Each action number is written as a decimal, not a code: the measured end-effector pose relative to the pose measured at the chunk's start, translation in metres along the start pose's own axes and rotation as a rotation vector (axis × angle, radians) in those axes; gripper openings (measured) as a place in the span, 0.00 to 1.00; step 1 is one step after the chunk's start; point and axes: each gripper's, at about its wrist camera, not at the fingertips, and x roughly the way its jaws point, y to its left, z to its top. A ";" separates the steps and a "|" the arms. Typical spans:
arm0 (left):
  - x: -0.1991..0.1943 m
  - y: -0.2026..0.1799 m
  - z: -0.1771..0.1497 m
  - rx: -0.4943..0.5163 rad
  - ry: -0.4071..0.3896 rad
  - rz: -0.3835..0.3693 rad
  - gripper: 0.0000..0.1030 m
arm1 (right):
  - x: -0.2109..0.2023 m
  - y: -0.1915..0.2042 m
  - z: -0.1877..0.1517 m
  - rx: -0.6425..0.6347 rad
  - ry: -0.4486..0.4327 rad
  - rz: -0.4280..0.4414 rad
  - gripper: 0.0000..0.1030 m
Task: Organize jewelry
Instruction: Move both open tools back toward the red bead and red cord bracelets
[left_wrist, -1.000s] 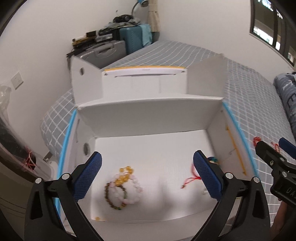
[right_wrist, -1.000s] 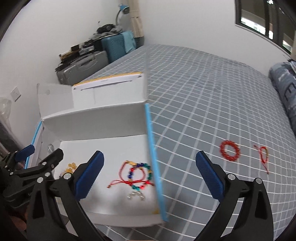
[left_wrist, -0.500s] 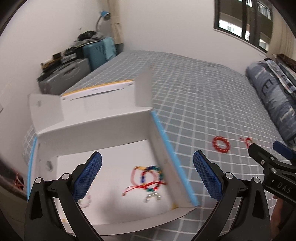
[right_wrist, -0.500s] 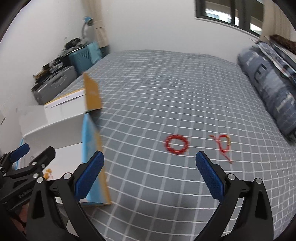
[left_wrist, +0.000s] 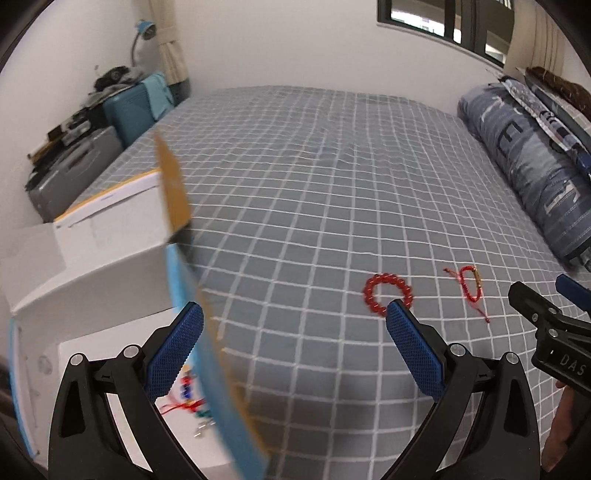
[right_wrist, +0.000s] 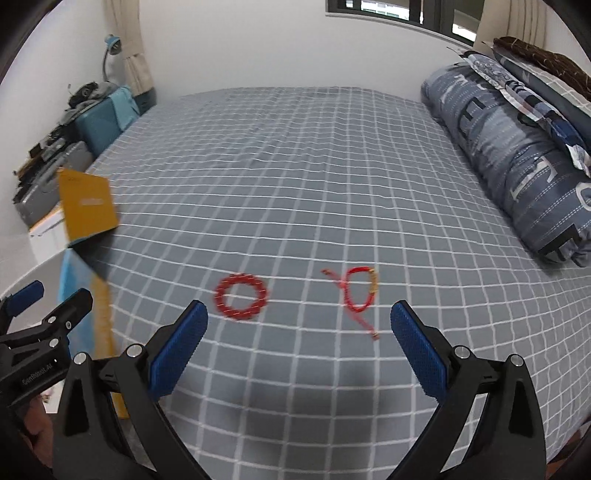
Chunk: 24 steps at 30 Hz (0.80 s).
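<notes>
On the left wrist view my left gripper (left_wrist: 291, 345) stands spread and empty, straddling the box (left_wrist: 110, 258) edge at lower left, where sorted pieces already lie. The red bead bracelet (left_wrist: 388, 293) sits right of centre, touching nothing.

On the right wrist view my right gripper (right_wrist: 295, 343) gapes empty, I judge to scoop one. The red cord bracelet (right_wrist: 358, 291), thin with a gold bead, lies just beside the glossy bead ring.

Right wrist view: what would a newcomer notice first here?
Two red pieces on the grey checked bedspread: a red bead bracelet ahead of the open right gripper and a red cord bracelet with a gold charm beside it. The white cardboard box sits far left.
</notes>
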 end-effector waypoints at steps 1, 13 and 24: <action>0.007 -0.006 0.002 0.007 0.008 -0.002 0.94 | 0.006 -0.005 0.003 -0.004 0.005 -0.012 0.93; 0.100 -0.060 0.025 0.081 0.076 -0.038 0.94 | 0.106 -0.060 0.017 0.035 0.095 -0.010 0.93; 0.180 -0.078 0.013 0.087 0.174 -0.070 0.93 | 0.184 -0.082 0.006 0.047 0.198 -0.020 0.86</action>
